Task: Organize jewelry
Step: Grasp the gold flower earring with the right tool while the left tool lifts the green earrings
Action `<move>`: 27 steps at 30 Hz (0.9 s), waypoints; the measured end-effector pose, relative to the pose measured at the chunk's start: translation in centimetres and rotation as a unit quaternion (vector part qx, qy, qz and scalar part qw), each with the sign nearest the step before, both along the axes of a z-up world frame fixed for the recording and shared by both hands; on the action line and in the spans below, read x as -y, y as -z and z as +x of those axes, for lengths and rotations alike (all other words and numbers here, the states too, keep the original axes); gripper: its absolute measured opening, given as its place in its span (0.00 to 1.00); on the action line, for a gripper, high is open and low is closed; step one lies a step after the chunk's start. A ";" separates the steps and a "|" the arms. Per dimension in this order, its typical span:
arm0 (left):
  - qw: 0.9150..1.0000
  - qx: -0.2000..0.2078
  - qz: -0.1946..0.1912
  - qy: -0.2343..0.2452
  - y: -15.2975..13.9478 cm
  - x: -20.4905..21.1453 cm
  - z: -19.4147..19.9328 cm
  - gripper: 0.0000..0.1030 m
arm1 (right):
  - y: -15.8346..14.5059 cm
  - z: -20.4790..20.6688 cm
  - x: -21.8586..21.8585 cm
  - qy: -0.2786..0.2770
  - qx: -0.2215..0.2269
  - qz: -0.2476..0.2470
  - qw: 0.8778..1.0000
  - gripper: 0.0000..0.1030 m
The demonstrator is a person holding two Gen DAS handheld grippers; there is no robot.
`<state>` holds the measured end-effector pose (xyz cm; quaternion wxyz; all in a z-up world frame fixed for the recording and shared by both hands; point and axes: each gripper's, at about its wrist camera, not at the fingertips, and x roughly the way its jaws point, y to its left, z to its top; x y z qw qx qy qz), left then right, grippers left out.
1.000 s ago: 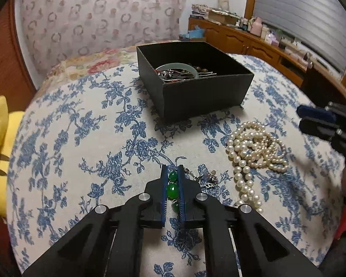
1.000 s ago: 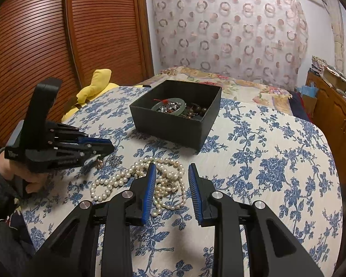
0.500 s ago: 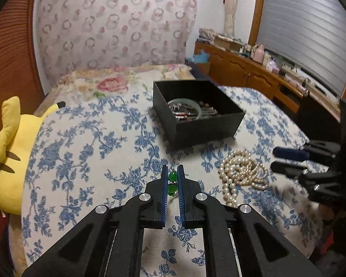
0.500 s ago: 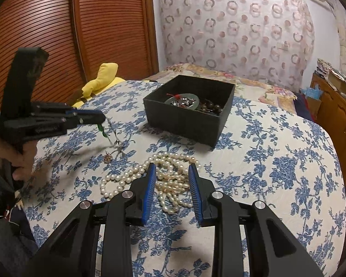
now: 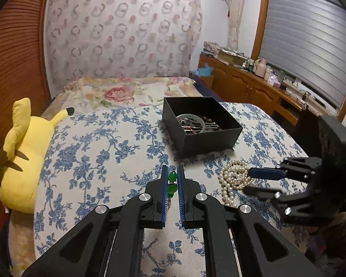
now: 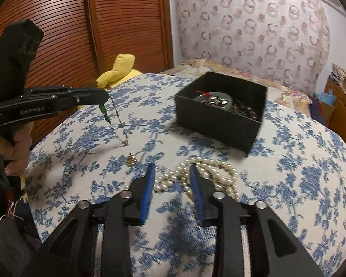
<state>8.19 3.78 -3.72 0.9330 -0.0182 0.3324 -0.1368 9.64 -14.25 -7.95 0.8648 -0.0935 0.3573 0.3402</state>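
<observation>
My left gripper (image 5: 172, 173) is shut on a green bead necklace (image 5: 172, 183). In the right wrist view that necklace (image 6: 103, 110) hangs from the left gripper (image 6: 101, 99) above the cover, its thin chain trailing down to the bed. A pile of white pearls (image 5: 233, 180) lies on the blue floral cover near the black box (image 5: 201, 127), which holds a pale bangle and other jewelry. My right gripper (image 6: 171, 169) hovers just over the pearl necklace (image 6: 210, 173), its jaws opening, with pearls seen between the tips but not pressed. A small gold trinket (image 6: 131, 159) lies left of the pearls.
A yellow plush toy (image 5: 23, 159) lies at the bed's left edge. Behind the box (image 6: 221, 110) lies a floral pillow (image 5: 126, 92) before a patterned curtain. A wooden dresser (image 5: 253, 87) with clutter runs along the right, and a slatted wooden door (image 6: 69, 34) stands on the left.
My left gripper has lifted the green bead necklace off the cover, its chain now dangling. My right gripper has moved closer over the pearls and its jaws have widened.
</observation>
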 end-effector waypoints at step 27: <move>1.000 0.009 -0.009 -0.020 -0.4 -1.9 -0.9 0.07 | 2.7 0.8 -7.4 -0.092 -0.009 -0.087 0.992 0.16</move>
